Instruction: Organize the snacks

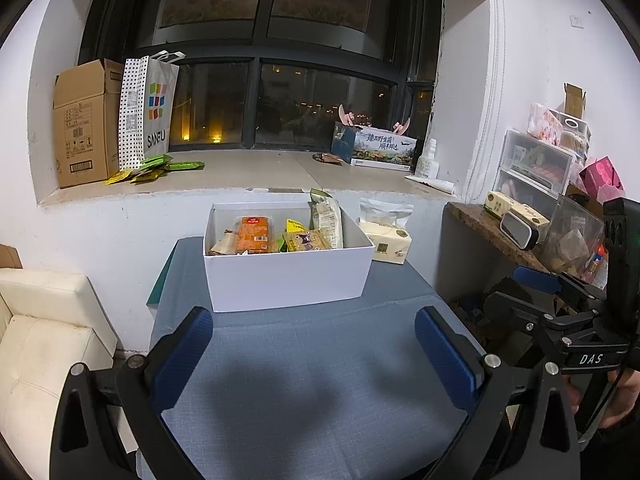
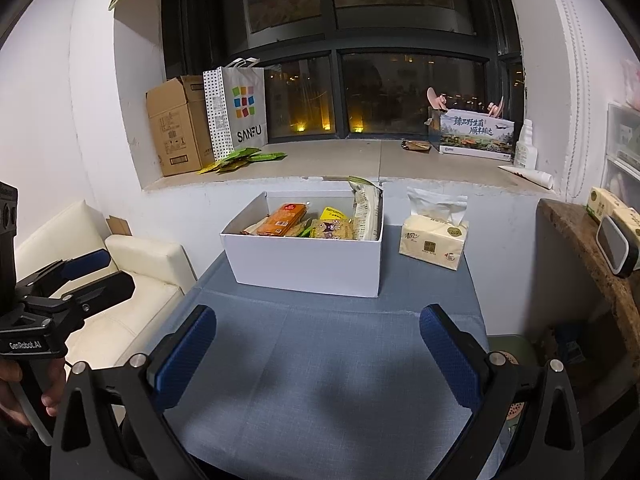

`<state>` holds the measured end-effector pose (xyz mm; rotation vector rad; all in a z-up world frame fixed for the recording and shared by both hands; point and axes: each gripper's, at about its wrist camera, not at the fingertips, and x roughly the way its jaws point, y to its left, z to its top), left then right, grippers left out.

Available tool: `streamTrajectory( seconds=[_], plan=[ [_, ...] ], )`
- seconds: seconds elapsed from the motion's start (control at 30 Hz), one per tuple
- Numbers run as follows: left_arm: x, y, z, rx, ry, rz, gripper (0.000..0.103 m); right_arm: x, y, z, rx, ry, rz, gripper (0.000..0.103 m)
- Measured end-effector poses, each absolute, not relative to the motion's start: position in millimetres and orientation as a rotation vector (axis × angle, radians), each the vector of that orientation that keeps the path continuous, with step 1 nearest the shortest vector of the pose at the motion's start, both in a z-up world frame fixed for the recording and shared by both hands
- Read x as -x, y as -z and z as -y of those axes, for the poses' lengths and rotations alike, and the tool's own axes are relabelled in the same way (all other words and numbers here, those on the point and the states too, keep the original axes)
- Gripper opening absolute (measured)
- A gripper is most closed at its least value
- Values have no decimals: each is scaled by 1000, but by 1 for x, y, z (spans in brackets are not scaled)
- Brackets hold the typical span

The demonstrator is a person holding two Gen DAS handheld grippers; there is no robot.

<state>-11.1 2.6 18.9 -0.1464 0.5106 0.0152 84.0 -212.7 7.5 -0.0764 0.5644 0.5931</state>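
Observation:
A white open box [image 1: 286, 280] [image 2: 308, 264] stands at the far end of the blue-grey table. It holds several snack packets: an orange packet [image 1: 255, 234] [image 2: 282, 220], a yellow one [image 1: 308, 238] [image 2: 334, 229] and a tall pale packet [image 1: 328, 216] [image 2: 366, 208] leaning on the right wall. My left gripper [image 1: 314, 350] is open and empty above the near table. My right gripper [image 2: 316, 348] is open and empty, also short of the box. Each gripper shows at the edge of the other's view: the right gripper [image 1: 536, 292] and the left gripper [image 2: 86, 270].
A tissue pack [image 1: 386, 240] [image 2: 434, 240] lies right of the box. The windowsill holds a cardboard box [image 1: 86, 124], a SANFU bag [image 1: 150, 108], green packets [image 1: 154, 170] and a printed box [image 1: 378, 146]. A cream sofa [image 1: 40, 344] is left, a cluttered side shelf [image 1: 520, 236] right.

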Motion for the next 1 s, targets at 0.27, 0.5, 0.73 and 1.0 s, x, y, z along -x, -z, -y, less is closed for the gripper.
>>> streamTrajectory(
  seconds=[0.27,0.5,0.73,1.0],
  plan=[
    [11,-19,-2,141,-16,-515,103,-84,-8,213,76,-594,-565,103],
    [11,-19,-3,138,-12,-516,103,-83,-9,213,82,-598,-562,103],
    [9,-18,-1,134,-6,-520,103,-83,-8,212,82,-598,-562,103],
    [9,-17,-2,138,-6,-523,103,-83,-8,211,82,-599,-562,103]
  ],
)
